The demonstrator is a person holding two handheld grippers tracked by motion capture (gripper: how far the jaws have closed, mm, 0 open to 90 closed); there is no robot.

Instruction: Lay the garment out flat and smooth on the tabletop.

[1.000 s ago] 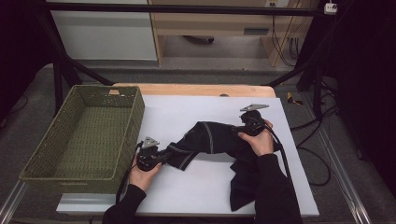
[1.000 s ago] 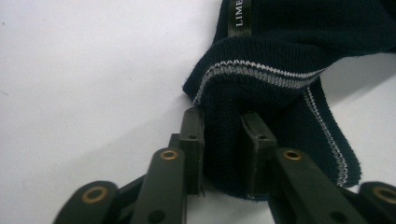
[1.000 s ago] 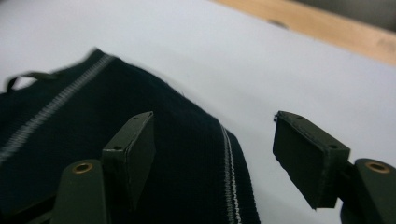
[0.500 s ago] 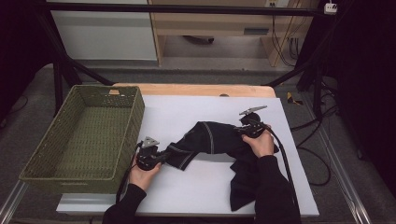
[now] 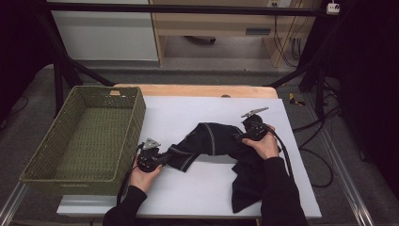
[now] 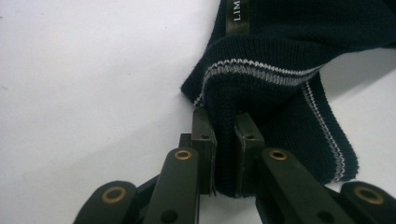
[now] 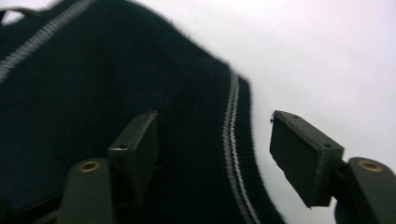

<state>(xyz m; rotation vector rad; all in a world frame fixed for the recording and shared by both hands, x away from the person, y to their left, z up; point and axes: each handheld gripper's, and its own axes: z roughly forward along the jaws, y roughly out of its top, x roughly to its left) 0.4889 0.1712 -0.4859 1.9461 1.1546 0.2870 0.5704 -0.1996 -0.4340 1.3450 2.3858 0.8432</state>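
Dark knit garment (image 5: 221,146) w/ pale stripes lay crumpled on white table (image 5: 188,113), centre-right, one end trailing toward 6 o'clock edge. Left gripper (image 5: 162,159), at approx. 8 o'clock of the garment, was clenched on a folded, striped hem; left gripper view showed both pads pinching the knit (image 6: 224,154), a label strip visible at 12 o'clock. Right gripper (image 5: 240,137), at the garment's 3 o'clock side, had jaws spread wide over the striped edge (image 7: 229,140), gripping nothing. Green woven basket (image 5: 136,117) stood at table's 9 o'clock, apart from the garment.
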